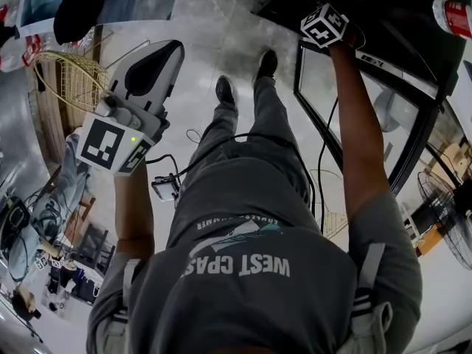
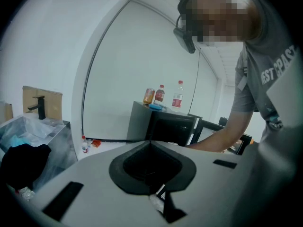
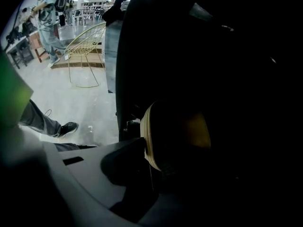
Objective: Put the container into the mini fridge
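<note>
In the right gripper view, a round cream and yellow container (image 3: 177, 131) sits in the dark inside of the mini fridge (image 3: 213, 56), just ahead of my right gripper (image 3: 154, 162). Only its left jaw shows, close beside the container's rim; darkness hides the other jaw and any contact. The head view has my right arm reaching into the fridge past its open glass door (image 1: 354, 102), with the marker cube (image 1: 324, 24) showing. My left gripper (image 1: 173, 46) is held up on the left, shut and empty (image 2: 150, 143). The black fridge (image 2: 168, 126) stands ahead of it.
Three bottles (image 2: 177, 96) stand on the fridge top. A gold wire chair (image 1: 70, 80) is on the left, cables and a small device (image 1: 166, 186) lie on the floor, and a fan (image 1: 450, 212) stands to the right. People (image 3: 49, 13) are far behind.
</note>
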`<state>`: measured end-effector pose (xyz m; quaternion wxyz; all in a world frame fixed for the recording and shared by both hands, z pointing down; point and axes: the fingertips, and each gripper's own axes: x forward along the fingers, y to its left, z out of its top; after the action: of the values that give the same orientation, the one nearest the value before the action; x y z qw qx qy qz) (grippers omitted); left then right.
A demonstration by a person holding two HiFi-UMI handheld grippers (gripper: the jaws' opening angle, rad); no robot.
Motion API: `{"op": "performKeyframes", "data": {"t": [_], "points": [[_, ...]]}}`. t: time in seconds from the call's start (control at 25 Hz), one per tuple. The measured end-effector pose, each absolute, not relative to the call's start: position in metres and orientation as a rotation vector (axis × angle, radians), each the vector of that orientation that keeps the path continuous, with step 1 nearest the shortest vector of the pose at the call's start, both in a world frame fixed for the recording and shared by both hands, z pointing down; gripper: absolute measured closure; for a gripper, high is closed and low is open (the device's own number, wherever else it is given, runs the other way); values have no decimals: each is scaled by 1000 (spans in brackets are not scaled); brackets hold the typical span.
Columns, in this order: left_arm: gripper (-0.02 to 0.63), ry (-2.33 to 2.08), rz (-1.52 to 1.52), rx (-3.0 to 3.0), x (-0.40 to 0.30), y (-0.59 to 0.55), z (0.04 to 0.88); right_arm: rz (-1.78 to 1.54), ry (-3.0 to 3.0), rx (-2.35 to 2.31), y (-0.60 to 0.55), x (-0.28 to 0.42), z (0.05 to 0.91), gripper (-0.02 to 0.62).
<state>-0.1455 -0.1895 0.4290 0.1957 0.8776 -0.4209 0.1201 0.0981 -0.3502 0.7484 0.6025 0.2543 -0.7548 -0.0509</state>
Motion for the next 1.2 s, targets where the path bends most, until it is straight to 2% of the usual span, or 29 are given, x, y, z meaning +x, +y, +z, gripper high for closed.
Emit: {"op": "performKeyframes", "data": {"t": [0.36, 0.76, 0.88, 1.2], "points": [[591, -1197, 332, 2473, -145, -191, 420, -96, -1743, 586, -353, 103, 742, 420], [591, -1223, 337, 2526, -141, -187, 397, -45, -1802, 667, -325, 119, 696, 413], [591, -1233, 341, 2555, -135, -184, 386, 19, -1908, 721, -309, 110, 661, 423], [591, -1226, 346, 2650, -132, -162, 349, 19, -2186, 825, -247, 70, 526, 539]]}}
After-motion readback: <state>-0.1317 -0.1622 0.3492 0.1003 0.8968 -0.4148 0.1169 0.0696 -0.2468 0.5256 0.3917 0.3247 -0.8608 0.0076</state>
